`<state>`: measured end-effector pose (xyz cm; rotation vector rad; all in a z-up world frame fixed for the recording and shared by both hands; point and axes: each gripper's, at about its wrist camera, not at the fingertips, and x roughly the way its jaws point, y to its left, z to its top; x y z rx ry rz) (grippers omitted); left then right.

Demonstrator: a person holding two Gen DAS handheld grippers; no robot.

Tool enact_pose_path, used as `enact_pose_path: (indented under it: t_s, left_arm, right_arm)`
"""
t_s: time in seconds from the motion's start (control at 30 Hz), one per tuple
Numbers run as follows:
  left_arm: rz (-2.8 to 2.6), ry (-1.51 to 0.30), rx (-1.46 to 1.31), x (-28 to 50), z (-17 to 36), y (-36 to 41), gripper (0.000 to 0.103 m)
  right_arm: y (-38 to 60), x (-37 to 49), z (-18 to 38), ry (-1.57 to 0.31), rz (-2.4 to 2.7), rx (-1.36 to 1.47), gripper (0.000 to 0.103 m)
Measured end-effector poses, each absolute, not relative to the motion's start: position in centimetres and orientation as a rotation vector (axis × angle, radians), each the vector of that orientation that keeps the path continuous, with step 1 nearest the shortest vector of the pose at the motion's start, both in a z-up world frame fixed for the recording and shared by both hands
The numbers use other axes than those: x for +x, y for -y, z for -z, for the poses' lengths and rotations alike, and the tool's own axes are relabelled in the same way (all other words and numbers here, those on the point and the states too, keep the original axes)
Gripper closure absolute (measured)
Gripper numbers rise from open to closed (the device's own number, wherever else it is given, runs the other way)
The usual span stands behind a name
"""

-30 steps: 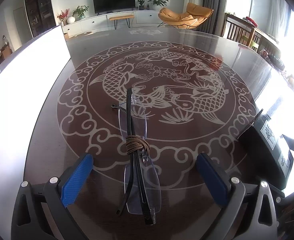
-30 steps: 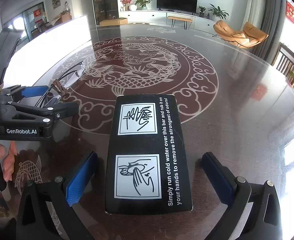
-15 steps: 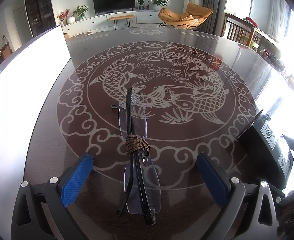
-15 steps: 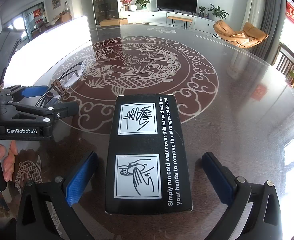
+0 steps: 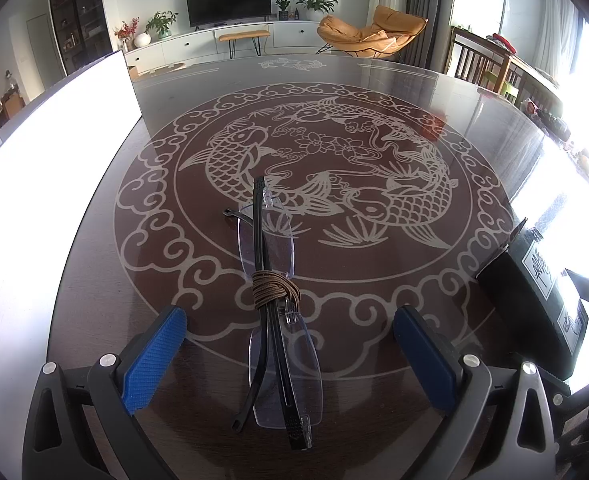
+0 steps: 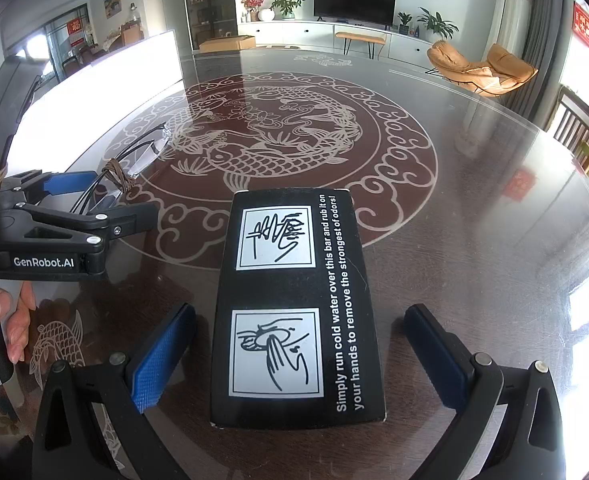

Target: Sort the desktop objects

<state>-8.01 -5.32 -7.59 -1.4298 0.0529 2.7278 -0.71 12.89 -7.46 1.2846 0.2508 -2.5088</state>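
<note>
One black box lies flat on the glass table, between the spread fingers of the right gripper and touching neither. Its top carries two white panels with line drawings of hands, and white print along its right edge: "Simply run cold water over this bar and rub it on your hands to remove the strongest of odors!"

One pair of folded rimless glasses, bound at the middle with a brown cord, lies between the wide-apart fingers of the left gripper, also untouched. The box shows again at that gripper's right.

In the right wrist view the left gripper stands to the left, marked "GenRobot.AI", with a hand on its grip. The table bears an etched fish medallion.
</note>
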Motion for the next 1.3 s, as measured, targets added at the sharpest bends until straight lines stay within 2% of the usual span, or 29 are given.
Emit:
enact_pose_path:
  t_s: [1.3]
  left_arm:
    - [-2.737, -0.047, -1.411, -8.0, 7.6, 5.37, 0.0]
  right_arm:
    - [-12.88, -0.79, 7.45, -0.251, 2.509, 1.285, 0.0]
